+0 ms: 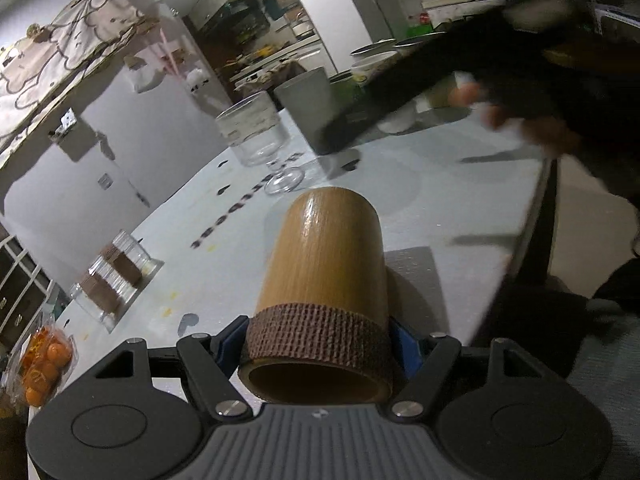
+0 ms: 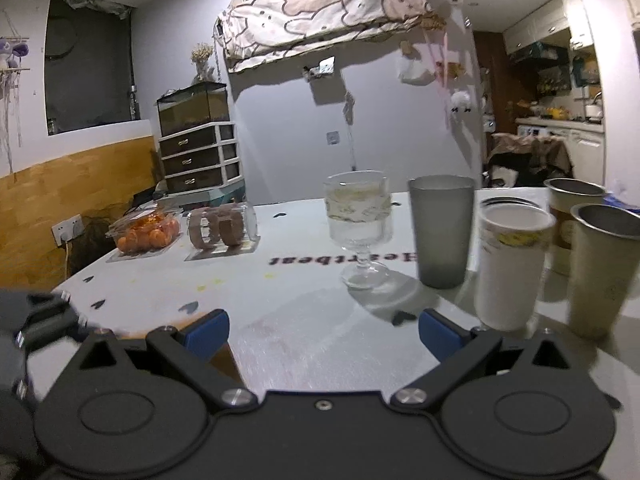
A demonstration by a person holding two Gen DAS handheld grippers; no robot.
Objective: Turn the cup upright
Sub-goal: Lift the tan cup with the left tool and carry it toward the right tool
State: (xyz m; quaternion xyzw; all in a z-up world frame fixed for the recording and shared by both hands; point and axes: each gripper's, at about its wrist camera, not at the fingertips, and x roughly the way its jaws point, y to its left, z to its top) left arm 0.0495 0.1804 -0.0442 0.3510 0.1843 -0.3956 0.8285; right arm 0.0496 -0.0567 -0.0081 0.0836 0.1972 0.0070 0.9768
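A bamboo-coloured wooden cup [image 1: 326, 280] with a brown textured band near its rim is clamped in my left gripper [image 1: 318, 344]. It lies along the fingers, its open mouth towards the camera and its closed base pointing away, above the white table [image 1: 440, 208]. The blue pads press on the band from both sides. My right gripper [image 2: 322, 330] is open and empty, low over the table [image 2: 304, 320]. It shows as a dark blurred shape in the left wrist view [image 1: 500, 76]. The wooden cup is not in the right wrist view.
On the table stand a stemmed glass [image 2: 360, 224], a grey tumbler [image 2: 440, 232], a paper cup [image 2: 510, 264], and two metal cups [image 2: 600, 272]. A box of oranges [image 2: 146, 232] and clear holders [image 2: 222, 226] sit at the far left. The table edge [image 1: 528, 216] runs at right.
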